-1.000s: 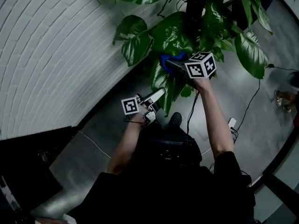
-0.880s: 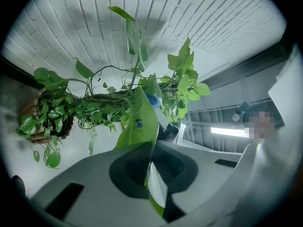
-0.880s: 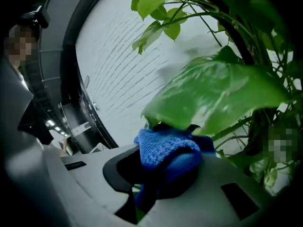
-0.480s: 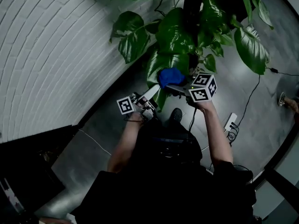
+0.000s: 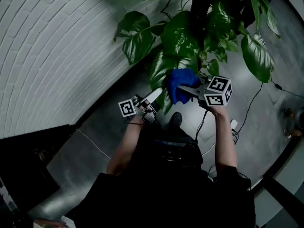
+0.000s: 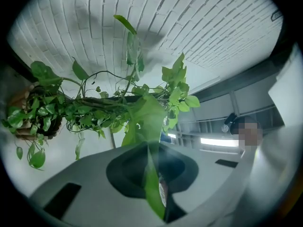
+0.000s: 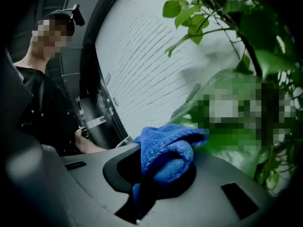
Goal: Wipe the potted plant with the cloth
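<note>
brick wall point(image 5: 57, 46) curves behind the plant point(image 5: 185, 32); the right hand-held gripper point(image 5: 181, 88), clamped on the cloth point(image 7: 165, 150), has slid down off the upper leaves — that stroke looks done; the left hand-held gripper point(image 5: 157, 94) has just been closing its jaws on a low leaf point(image 6: 150, 174), likely next to wipe.

Left claw point(image 5: 158, 94) just closed on a leaf point(image 6: 150, 183); right claw point(image 5: 186, 89) clamps cloth point(image 7: 165, 150).
</note>
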Tool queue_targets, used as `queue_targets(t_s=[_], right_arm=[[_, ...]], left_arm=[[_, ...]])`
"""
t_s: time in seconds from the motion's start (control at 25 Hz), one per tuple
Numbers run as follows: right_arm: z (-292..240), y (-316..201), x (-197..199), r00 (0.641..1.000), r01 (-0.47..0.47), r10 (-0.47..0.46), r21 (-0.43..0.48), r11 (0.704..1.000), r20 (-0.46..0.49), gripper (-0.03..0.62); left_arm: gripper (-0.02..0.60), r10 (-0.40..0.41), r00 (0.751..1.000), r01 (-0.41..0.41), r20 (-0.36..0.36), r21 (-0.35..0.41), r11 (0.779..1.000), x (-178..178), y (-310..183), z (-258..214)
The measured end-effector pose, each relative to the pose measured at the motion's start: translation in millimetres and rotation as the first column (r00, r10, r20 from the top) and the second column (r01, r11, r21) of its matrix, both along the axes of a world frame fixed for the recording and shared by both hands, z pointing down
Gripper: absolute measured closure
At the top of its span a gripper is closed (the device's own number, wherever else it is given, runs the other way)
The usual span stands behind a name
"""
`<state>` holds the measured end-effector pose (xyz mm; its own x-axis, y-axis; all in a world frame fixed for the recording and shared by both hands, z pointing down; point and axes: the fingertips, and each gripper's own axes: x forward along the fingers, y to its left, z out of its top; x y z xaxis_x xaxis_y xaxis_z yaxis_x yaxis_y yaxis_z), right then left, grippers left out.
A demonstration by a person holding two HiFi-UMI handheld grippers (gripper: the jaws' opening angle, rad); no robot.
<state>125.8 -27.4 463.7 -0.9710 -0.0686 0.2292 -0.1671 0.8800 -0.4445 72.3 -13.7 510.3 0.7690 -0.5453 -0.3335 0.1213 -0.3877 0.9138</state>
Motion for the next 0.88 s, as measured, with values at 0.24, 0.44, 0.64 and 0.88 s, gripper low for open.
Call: queue_targets(t_s=[0.24,0.44,0.64,0.88], right_arm=[[-35,-122,11,0.939,-0.342,0.342,0.012,0.940,0.026,0.534],[-34,-153,-26,0.952,-0.305,0.304,-0.017,0.952,-0.021,0.534],[-4,-129,-60,0.985,-0.144,0.134,-0.094,0.985,-0.105,0.534],[1,-85,-79,0.992,-0.018,0.005,-0.108,0.994,-0.126,0.534]], left_arm=[[0.560,0.035,0.999,-0.035,0.000,0.026,0.999,8,6,-4],[0.571,0.053,0.998,-0.055,0.023,0.060,0.997,9,7,-9],[0.571,0.072,0.994,-0.080,0.088,0.095,0.992,9,12,-7],[0.571,0.069,0.989,-0.083,0.132,0.105,0.991,5,13,-5]])
